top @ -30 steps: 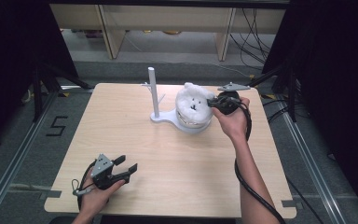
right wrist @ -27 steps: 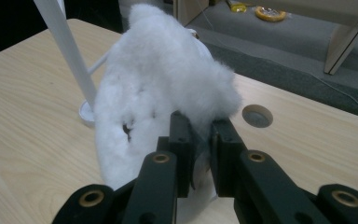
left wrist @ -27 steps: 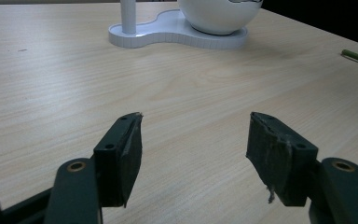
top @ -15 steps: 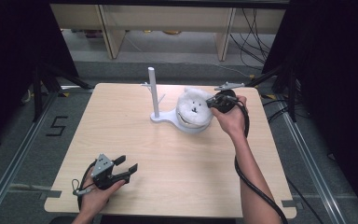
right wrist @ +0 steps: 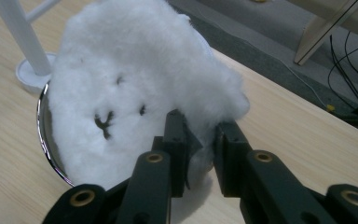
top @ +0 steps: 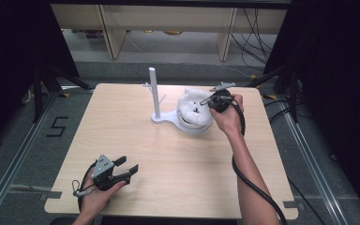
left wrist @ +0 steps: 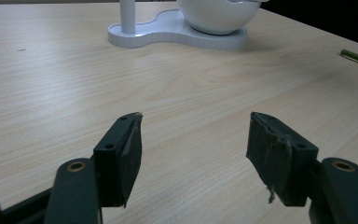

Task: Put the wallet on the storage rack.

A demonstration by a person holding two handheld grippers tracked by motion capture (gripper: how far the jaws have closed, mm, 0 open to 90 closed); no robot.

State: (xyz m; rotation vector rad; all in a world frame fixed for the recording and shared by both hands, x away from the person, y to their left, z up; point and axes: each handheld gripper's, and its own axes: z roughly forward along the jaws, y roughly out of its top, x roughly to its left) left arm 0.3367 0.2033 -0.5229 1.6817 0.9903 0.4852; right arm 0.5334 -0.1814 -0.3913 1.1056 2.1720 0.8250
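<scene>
The tabletop (top: pixel 168 154) is mostly bare wood, with the one white stand (top: pixel 166 117) set toward its far side: a flat base with an upright post (top: pixel 153 91) at one end and a bowl (top: pixel 194 124) at the other. The fluffy white toy (right wrist: pixel 135 88), with a small dark stitched face, sits in that bowl and bulges up over its shiny rim. My right gripper (right wrist: pixel 200 140) is at the toy's near edge, jaws pinched close together with a tuft of the fluff between them. I take that as a hold on the toy, though the fur hides how deep the pads bite. My left gripper (left wrist: pixel 193 140) rests low over the near left part of the tabletop, well apart from the stand, jaws spread wide with nothing between them.

So I judge the grasp made and little else: the toy is not yet lifted from the bowl. Still to come are drawing it clear of the rim and setting it wherever it belongs, perhaps with my left gripper helping.
</scene>
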